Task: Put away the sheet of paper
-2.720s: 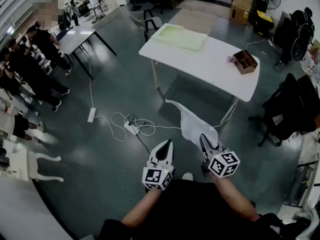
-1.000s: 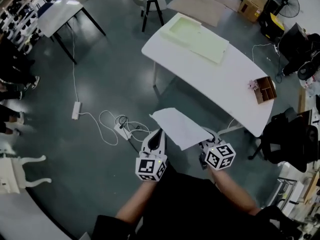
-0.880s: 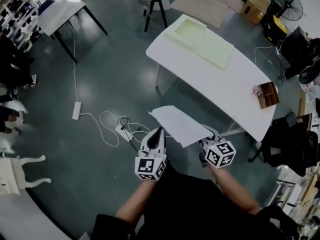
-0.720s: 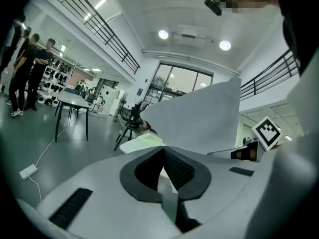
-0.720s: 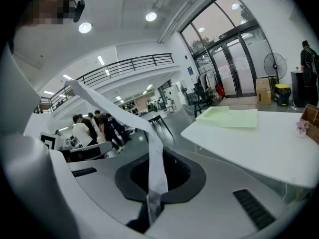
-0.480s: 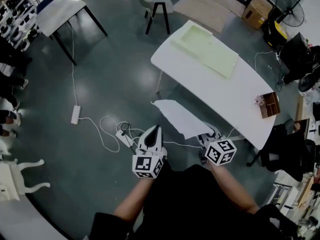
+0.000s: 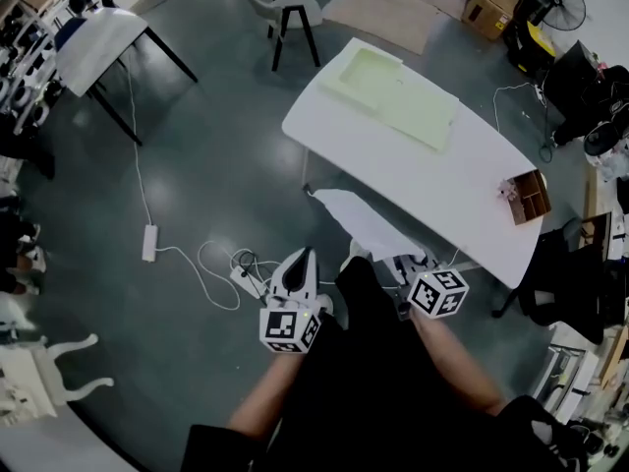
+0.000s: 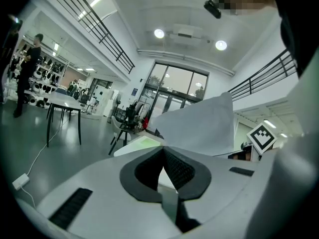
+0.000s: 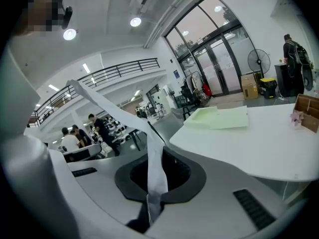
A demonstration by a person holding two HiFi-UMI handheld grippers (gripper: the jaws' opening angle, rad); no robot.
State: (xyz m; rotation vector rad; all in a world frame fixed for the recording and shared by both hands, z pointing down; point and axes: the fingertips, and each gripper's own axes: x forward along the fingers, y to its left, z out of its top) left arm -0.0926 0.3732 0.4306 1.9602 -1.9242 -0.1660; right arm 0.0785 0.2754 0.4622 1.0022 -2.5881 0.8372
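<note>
**Paper pinched at one end only, worktop rim close**

The right gripper (image 9: 158,156) is clamped tight on the near edge of the white sheet of paper (image 7: 366,226), held in the air just short of the white oval worktop (image 7: 462,180). The left gripper (image 8: 162,148) has its jaws together and holds nothing. The sheet's long axis runs from the pinch away and leftward. With one hold, the sheet could fold, slip or snag the rim before reaching the pale green flat tray (image 7: 393,87).
</note>
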